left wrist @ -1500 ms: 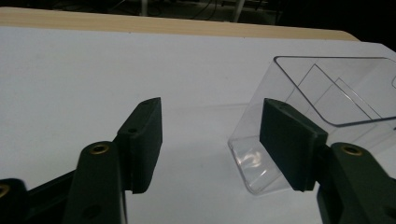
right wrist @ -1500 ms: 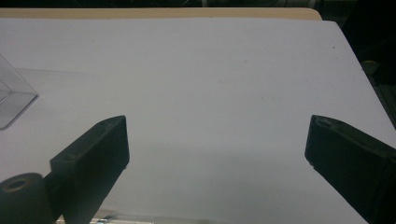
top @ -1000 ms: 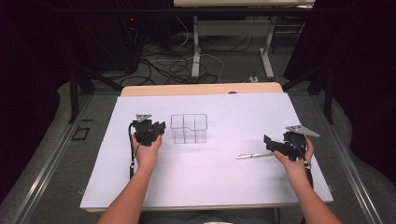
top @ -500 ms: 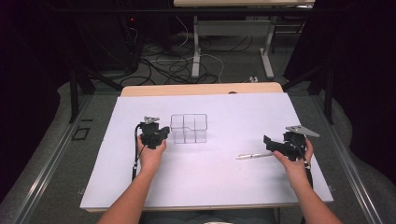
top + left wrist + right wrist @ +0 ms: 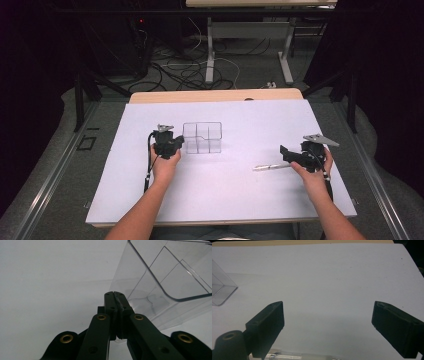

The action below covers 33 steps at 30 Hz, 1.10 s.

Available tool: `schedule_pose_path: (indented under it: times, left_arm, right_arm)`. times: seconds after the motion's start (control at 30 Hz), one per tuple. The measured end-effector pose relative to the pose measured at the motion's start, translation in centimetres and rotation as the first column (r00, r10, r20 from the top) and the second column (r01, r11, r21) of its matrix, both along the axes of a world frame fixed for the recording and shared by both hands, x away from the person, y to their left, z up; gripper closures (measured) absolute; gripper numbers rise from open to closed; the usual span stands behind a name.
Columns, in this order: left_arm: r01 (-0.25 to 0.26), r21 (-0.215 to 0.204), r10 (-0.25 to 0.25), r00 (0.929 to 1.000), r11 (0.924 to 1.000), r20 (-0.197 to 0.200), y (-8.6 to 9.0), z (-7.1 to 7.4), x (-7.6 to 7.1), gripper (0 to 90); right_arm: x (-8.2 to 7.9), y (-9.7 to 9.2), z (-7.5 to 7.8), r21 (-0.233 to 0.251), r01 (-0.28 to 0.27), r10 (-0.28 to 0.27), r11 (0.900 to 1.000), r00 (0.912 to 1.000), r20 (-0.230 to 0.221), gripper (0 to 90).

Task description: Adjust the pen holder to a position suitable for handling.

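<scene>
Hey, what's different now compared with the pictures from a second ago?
The left hand-held gripper has moved right, up to the clear plastic organizer, and its jaws have just closed on the organizer's near wall, pinching it. The right hand-held gripper stayed where it was, jaws wide open, with the pen lying on the white table just below it. The organizer and pen have not shifted.

Left gripper [image 5: 176, 143] jaws closed, right gripper [image 5: 286, 152] jaws apart

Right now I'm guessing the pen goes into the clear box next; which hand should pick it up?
Probably right: the right gripper is open beside the pen; the left gripper is shut at the box.
</scene>
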<state>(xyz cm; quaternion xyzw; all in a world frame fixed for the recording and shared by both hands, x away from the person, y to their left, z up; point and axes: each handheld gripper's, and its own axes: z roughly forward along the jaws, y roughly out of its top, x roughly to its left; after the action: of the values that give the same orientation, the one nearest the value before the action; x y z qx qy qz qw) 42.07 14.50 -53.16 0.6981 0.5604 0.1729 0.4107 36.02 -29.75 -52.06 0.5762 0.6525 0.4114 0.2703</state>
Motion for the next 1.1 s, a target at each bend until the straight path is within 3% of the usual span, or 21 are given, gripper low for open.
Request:
schedule_pose_path:
  times: [0.6,0.73,0.93,1.1]
  left_arm:
    - [0.029,-0.005,-0.029,0.9996,0.9996,0.002,-1.9,0.1,0.5,90.0]
    - [0.030,-0.024,-0.030,0.9995,0.9993,0.008,-2.8,0.2,1.0,90.0]
    - [0.046,-0.003,-0.046,0.9989,0.9989,0.003,-3.3,0.5,1.8,90.0]
    - [0.060,-0.010,-0.060,0.9982,0.9981,0.003,-3.5,0.6,2.3,90.0]
  right_arm:
    - [-0.3,-0.1,0.1,0.003,0.005,-0.005,1.0000,1.0000,0.003,11.2]
    - [-0.3,-0.1,0.1,0.004,0.003,-0.003,1.0000,1.0000,0.003,11.3]
    - [-0.2,-0.1,0.0,0.009,-0.003,0.003,1.0000,1.0000,-0.003,11.4]
    - [-0.1,0.0,-0.1,0.007,-0.004,0.004,1.0000,1.0000,-0.004,11.5]
